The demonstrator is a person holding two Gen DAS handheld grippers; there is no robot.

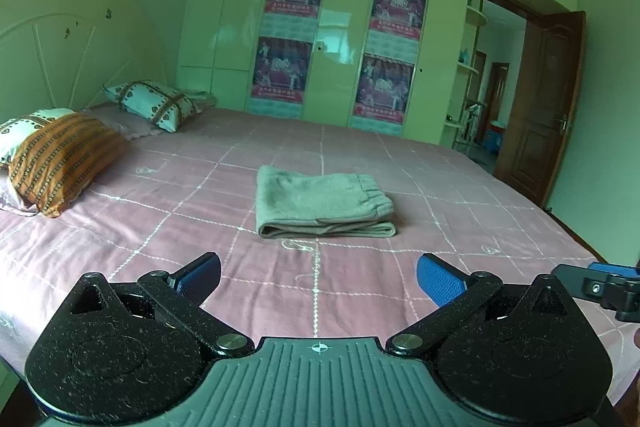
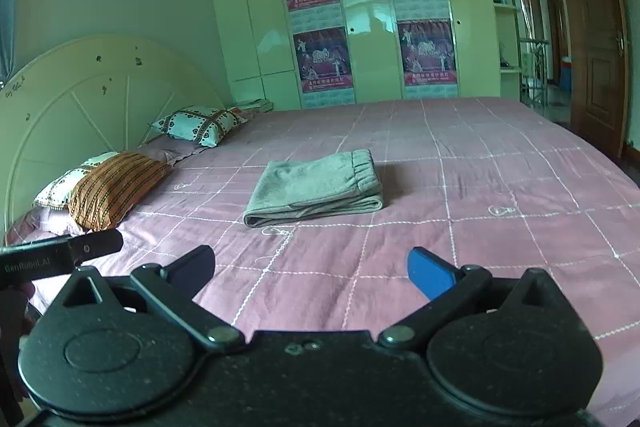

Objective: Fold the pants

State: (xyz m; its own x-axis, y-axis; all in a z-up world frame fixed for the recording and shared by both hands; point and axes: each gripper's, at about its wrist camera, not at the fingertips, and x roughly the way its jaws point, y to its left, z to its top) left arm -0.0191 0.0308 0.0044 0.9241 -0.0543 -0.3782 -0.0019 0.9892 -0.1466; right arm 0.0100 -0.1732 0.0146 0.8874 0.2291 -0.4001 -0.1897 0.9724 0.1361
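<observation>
The grey pants (image 1: 324, 201) lie folded mid-bed (image 1: 160, 211), at twelve o'clock from both grippers. Left gripper (image 1: 318, 273) and right gripper (image 2: 312, 269) gape, empty. Soft, light, floppy cloth (probably): pinch the doubled fold edge.

bedspread (image 1: 168, 195) is flat and bare all round the folded pants (image 1: 324, 203), so there's open approach from front, left and right. pillows (image 1: 64, 159) sit well apart near the headboard (image 1: 60, 39), blocking only that end. left gripper (image 1: 319, 277) and right gripper (image 2: 312, 269) hang side by side, close, jaws wide, nothing between them.
</observation>
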